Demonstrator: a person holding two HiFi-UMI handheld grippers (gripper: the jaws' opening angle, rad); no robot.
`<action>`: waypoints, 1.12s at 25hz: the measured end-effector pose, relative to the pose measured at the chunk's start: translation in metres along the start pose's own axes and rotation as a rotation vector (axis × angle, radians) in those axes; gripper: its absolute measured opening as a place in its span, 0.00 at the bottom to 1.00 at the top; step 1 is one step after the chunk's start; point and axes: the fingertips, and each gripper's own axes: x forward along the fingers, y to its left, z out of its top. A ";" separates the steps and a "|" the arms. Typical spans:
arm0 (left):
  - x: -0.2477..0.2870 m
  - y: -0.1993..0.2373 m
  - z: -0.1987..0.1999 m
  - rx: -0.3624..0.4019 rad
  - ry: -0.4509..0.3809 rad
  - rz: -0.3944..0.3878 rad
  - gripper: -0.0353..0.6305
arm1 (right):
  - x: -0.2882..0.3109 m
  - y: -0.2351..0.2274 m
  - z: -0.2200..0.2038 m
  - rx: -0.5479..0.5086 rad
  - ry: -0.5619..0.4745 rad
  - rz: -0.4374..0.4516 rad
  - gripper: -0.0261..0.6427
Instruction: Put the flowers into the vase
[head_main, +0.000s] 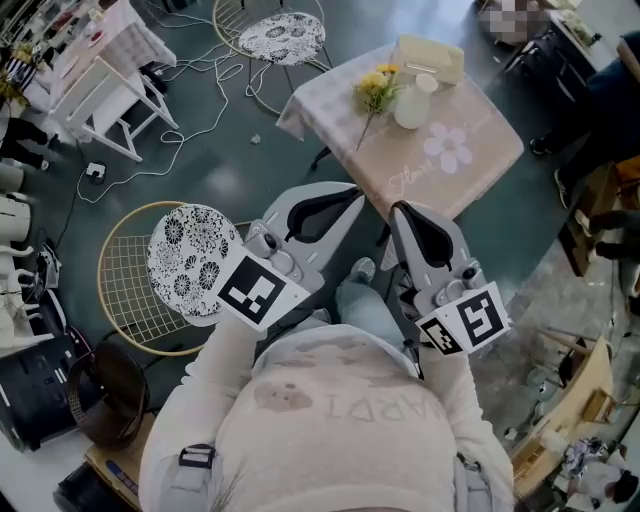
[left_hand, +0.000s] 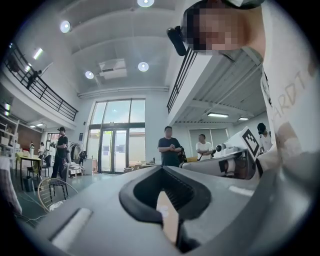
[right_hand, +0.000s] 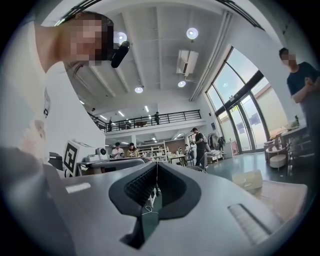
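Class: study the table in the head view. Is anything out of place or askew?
Yes: the yellow flowers lie flat on the tablecloth beside the white vase, not standing in it. Nothing looks spilled or broken.

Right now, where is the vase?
In the head view, the white vase stands on the square table, upper right of centre, with the yellow flowers just left of it and a cream box behind.

Closed tongs (left_hand: 162, 169) before bystanders (left_hand: 171, 148), glass doors (left_hand: 117, 147)

Tall open studio hall — mezzanine railing (right_hand: 150, 119), glass entrance doors (left_hand: 116, 150) — cables (head_main: 196, 128) across the floor (head_main: 230, 180)
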 end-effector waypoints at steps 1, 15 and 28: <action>0.010 0.004 -0.002 -0.003 0.001 -0.002 0.05 | 0.004 -0.010 -0.001 0.003 0.004 -0.001 0.08; 0.133 0.048 -0.013 -0.016 0.048 -0.002 0.05 | 0.035 -0.137 0.000 0.037 0.046 0.002 0.12; 0.159 0.084 -0.021 0.004 0.066 -0.015 0.05 | 0.072 -0.180 -0.017 0.097 0.079 -0.040 0.16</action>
